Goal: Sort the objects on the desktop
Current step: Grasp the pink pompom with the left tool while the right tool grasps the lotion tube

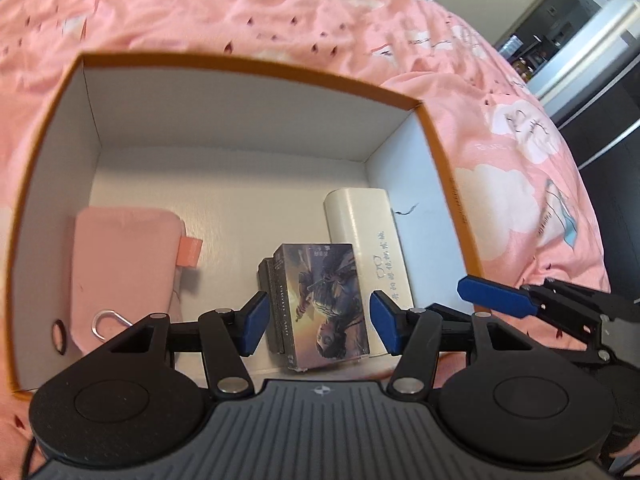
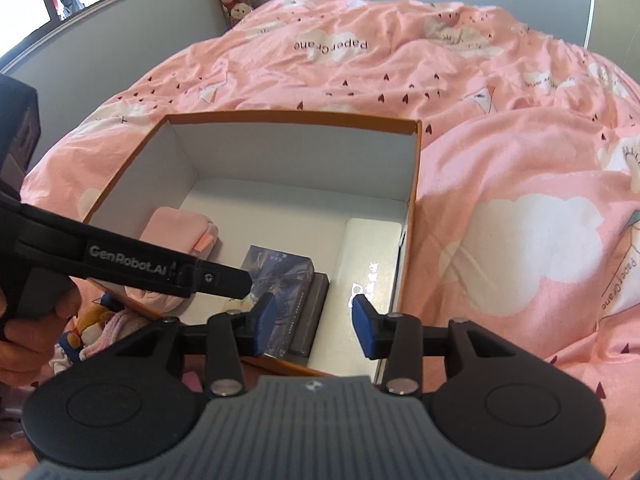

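Note:
An orange box (image 1: pixel 256 62) with white inner walls sits open on the pink bedspread (image 1: pixel 320 12). It holds a pink pouch (image 1: pixel 120 264) on the left, an illustrated card box (image 1: pixel 324 300) leaning on a dark flat box (image 1: pixel 268 304), and a white case (image 1: pixel 364 232) along the right wall. My left gripper (image 1: pixel 320 324) hangs open above the card box, its blue pads either side of it and not pressing. One left finger (image 2: pixel 216 278) crosses the right wrist view. My right gripper (image 2: pixel 312 326) is open and empty over the box's near edge (image 2: pixel 280 366); its blue finger (image 1: pixel 496 300) shows at right.
A metal hook (image 1: pixel 108 322) lies by the pouch. Soft toys (image 2: pixel 92 328) lie outside the box's near left corner, beside a hand (image 2: pixel 24 344) holding the left gripper. A window and wall stand behind the bed, and dark furniture (image 1: pixel 600 160) is at its right.

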Action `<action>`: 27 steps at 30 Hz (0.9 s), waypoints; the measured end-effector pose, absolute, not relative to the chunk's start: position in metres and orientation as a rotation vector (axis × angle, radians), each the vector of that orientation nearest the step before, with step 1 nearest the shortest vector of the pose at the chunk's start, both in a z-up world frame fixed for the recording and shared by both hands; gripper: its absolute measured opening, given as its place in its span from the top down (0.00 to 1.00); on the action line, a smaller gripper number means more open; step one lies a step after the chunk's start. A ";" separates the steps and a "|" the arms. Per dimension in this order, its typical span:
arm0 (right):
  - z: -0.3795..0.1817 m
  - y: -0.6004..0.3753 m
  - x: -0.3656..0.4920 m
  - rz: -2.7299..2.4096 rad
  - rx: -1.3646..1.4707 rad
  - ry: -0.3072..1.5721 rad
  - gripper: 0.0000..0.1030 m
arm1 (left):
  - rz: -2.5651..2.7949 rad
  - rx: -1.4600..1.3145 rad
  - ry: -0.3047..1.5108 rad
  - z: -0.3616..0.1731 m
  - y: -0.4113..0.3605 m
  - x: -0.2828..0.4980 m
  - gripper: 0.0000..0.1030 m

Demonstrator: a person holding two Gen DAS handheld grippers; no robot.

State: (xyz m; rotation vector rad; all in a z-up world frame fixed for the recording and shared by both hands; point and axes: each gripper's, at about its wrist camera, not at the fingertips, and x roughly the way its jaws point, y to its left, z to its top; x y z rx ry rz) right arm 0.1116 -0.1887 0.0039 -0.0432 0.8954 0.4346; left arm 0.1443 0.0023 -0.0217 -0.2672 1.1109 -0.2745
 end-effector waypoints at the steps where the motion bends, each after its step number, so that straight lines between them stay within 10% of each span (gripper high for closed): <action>1: 0.005 -0.189 0.107 0.431 -0.042 0.882 0.56 | -0.282 -0.241 1.086 -0.016 0.001 0.138 0.38; 27: -0.036 -0.204 0.011 0.442 0.087 1.055 0.50 | -0.418 -0.002 1.047 -0.007 -0.006 0.002 0.52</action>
